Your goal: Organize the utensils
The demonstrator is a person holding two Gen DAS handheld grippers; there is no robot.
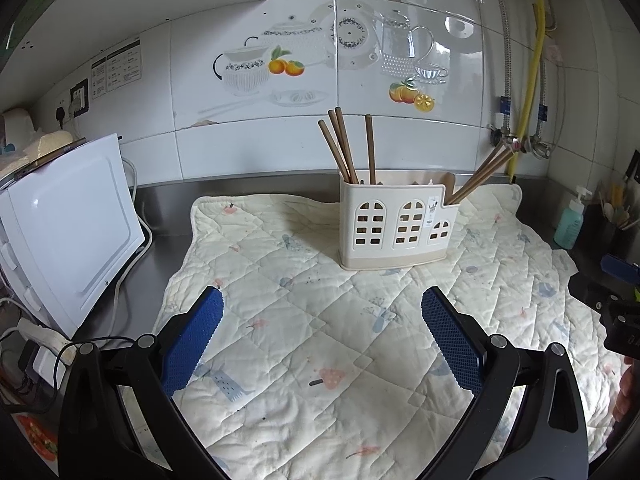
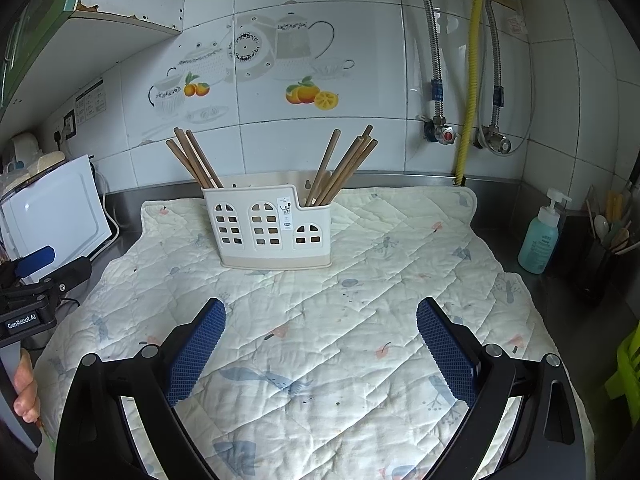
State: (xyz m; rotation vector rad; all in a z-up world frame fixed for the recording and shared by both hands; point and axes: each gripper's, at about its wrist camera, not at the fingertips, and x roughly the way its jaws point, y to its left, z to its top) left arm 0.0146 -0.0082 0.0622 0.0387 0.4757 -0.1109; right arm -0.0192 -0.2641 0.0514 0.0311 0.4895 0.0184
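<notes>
A cream utensil holder (image 1: 396,226) (image 2: 272,228) with window cut-outs stands at the back of a quilted mat (image 1: 320,320) (image 2: 320,320). Several brown chopsticks (image 1: 344,146) (image 2: 196,158) lean in its left compartment, and several more (image 1: 480,178) (image 2: 344,168) lean out of its right one. My left gripper (image 1: 322,312) hangs open over the mat, well short of the holder, nothing between its blue pads. My right gripper (image 2: 320,320) is likewise open and empty in front of the holder. The left gripper's body (image 2: 36,280) also shows at the right wrist view's left edge, held by a hand.
A white appliance (image 1: 68,232) (image 2: 56,208) stands left of the mat, with cables and a power strip (image 1: 44,340) beside it. On the right are a blue soap dispenser (image 1: 570,224) (image 2: 540,240) and a dark utensil pot (image 2: 600,260). Pipes and valves (image 2: 444,132) run down the tiled wall.
</notes>
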